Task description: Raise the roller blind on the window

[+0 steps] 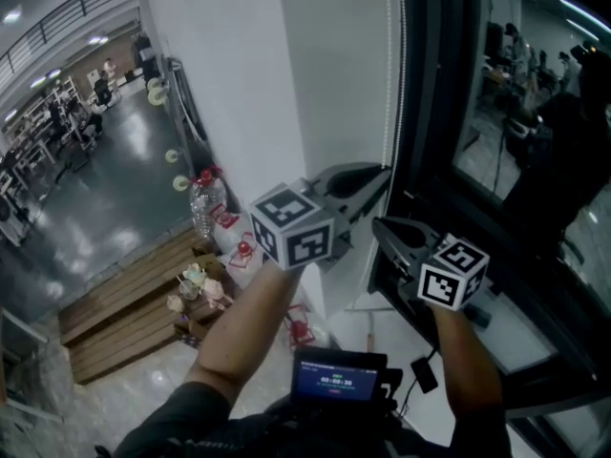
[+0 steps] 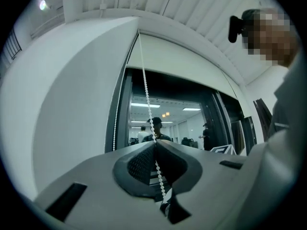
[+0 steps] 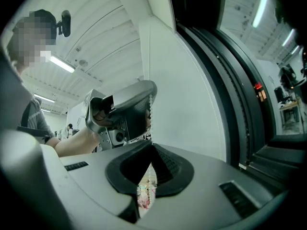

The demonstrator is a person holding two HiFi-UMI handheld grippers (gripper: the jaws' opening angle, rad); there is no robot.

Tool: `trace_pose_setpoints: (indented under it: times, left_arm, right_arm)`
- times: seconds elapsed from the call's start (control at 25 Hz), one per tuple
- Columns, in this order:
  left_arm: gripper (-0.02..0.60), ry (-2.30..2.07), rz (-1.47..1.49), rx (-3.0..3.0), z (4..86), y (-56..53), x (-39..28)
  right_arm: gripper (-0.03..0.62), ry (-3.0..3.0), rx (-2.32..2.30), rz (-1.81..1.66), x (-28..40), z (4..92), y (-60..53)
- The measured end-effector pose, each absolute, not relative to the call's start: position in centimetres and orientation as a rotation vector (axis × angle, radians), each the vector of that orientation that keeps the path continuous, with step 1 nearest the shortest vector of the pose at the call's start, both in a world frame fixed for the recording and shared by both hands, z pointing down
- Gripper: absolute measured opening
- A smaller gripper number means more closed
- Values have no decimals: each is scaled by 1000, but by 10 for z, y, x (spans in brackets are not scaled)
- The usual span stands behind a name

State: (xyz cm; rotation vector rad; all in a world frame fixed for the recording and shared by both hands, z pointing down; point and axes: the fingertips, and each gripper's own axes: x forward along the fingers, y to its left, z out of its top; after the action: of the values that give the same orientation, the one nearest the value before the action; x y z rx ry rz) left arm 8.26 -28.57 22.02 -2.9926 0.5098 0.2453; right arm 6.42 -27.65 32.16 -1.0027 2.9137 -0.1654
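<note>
A white bead chain hangs beside the dark window frame. My left gripper is the upper one and is shut on the chain. In the left gripper view its jaws pinch the chain, which runs up to the white roller blind rolled high over the window. My right gripper sits just below and is shut. In the right gripper view the chain drops from the left gripper straight into the closed tips of the right gripper.
The white wall stands left of the window. Below lie a water bottle, wooden steps and small objects on the floor. A screen device hangs at the person's chest. A white sill runs under the window.
</note>
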Motion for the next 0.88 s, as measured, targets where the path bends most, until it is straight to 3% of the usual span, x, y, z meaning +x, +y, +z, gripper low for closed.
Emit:
trace_pose_setpoints:
  times: [0.88]
  left_arm:
    - [7,584,164,-3014,300,-282,82]
  right_arm:
    - [5,2996,-1109,-356,73,396,-276]
